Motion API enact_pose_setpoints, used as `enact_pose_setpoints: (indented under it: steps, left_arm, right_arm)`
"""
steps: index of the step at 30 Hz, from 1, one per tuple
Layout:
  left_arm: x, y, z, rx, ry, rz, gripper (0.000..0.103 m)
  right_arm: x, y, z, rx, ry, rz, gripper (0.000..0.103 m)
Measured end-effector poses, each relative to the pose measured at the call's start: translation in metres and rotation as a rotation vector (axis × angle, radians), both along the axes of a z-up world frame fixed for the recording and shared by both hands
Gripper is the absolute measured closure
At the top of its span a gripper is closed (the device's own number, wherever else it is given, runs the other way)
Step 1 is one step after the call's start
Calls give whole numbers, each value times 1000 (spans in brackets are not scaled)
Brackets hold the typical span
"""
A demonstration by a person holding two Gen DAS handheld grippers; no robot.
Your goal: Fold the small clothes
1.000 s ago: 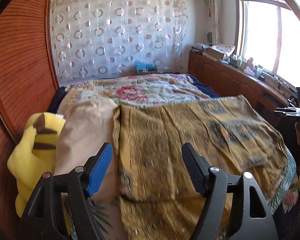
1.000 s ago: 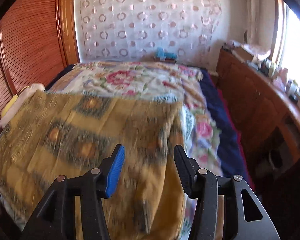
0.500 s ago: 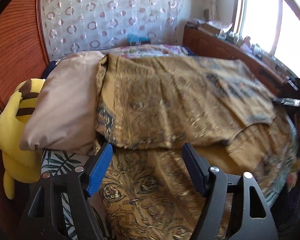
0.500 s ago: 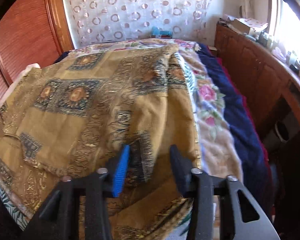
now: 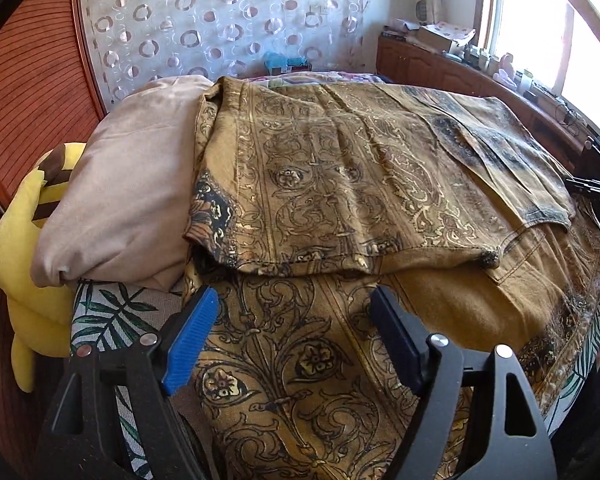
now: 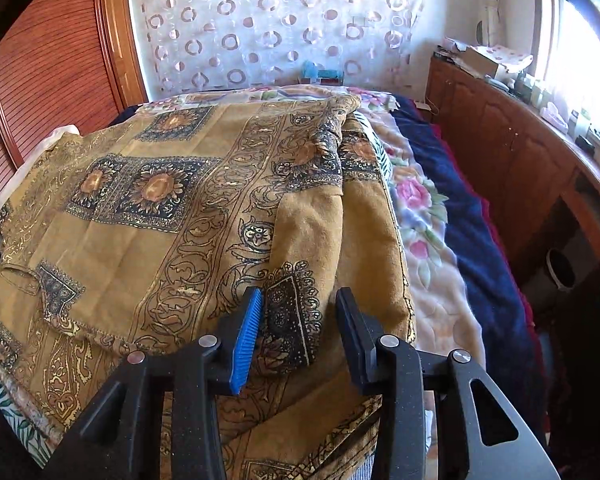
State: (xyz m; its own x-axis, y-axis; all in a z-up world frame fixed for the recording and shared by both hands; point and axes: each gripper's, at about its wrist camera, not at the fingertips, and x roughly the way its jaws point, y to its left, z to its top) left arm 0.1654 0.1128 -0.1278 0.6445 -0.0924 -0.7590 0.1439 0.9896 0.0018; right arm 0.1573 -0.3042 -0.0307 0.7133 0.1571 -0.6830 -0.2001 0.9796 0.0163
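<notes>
A mustard-gold patterned garment (image 5: 340,184) lies spread on the bed, its far part folded back toward me over the near part. It also shows in the right wrist view (image 6: 188,216). My left gripper (image 5: 294,312) is open and empty, just above the near layer and short of the folded edge. My right gripper (image 6: 300,312) is open, its jaws either side of a dark-patterned corner flap (image 6: 290,320) at the garment's right side, not closed on it.
A beige pillow (image 5: 128,184) and a yellow plush toy (image 5: 24,240) lie left of the garment. A floral quilt (image 6: 420,216) and dark blue blanket (image 6: 472,232) lie to its right. A wooden cabinet (image 6: 512,160) runs under the window.
Both grippers came down closer to the bed. The garment's far part now lies folded toward me. My right gripper's jaws have opened a little wider around the corner flap.
</notes>
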Motion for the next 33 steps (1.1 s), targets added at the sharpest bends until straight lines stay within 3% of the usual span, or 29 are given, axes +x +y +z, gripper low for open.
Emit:
enact_pose_setpoints:
  steps: [9,12,15,17,20,23,26,29,33]
  left_arm:
    - [4,-3,4,46,13,13,22]
    - [3,0,17,19,-16,12,23]
    - [3,7,29,0,-50,33,32]
    - [7,11,33,26,-43,64,51]
    - [16,17,35,51,-33,82,68]
    - [26,22,31,66,-19,94,71]
    - [34,25,27,90,-1,104,90]
    - [34,23,27,116,-11,86,98]
    - [30,13,29,146,-18,50,98]
  right_arm:
    - [7,5,-7,0,2,3,63]
    - [6,5,-7,0,2,3,63]
    - [6,5,-6,0,2,3,63]
    - [7,4,-6,1,3,3,63]
    - [6,5,-6,1,3,4,63]
    - [7,4,-6,1,3,4,63]
    - [6,4,-6,2,3,4,63]
    - [7,4,-6,1,3,5,63]
    - [7,4,-6,1,3,5,63]
